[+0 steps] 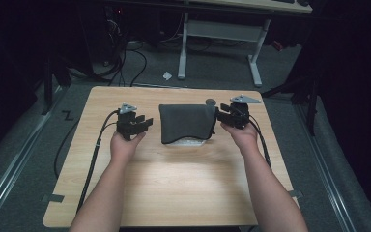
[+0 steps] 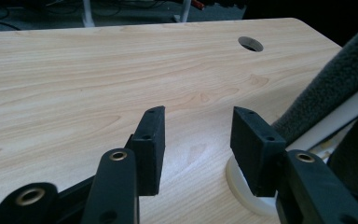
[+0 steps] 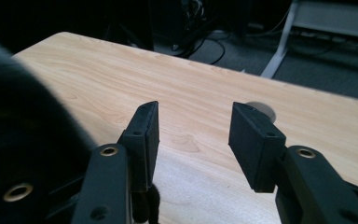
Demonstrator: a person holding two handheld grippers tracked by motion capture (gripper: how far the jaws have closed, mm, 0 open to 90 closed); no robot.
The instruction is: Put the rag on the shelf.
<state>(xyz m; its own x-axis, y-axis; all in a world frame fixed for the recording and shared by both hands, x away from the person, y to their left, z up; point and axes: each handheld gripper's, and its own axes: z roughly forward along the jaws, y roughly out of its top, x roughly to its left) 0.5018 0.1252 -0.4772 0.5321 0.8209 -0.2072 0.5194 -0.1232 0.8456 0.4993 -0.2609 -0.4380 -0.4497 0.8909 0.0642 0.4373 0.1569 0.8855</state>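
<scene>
Dark cloth (image 1: 187,123) between both grippers

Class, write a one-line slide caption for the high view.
Two open grippers, left gripper and right gripper, flank a folded dark cloth on a wooden table.

A dark grey cloth (image 1: 187,123) lies folded near the far middle of the wooden table (image 1: 174,188), with a white object (image 1: 189,143) peeking out under its near edge. The left gripper (image 1: 145,123) sits just left of the cloth, its jaws apart and empty. The right gripper (image 1: 219,116) is at the cloth's right edge, jaws apart. A round hole (image 1: 210,101) shows in the table behind the cloth.
</scene>
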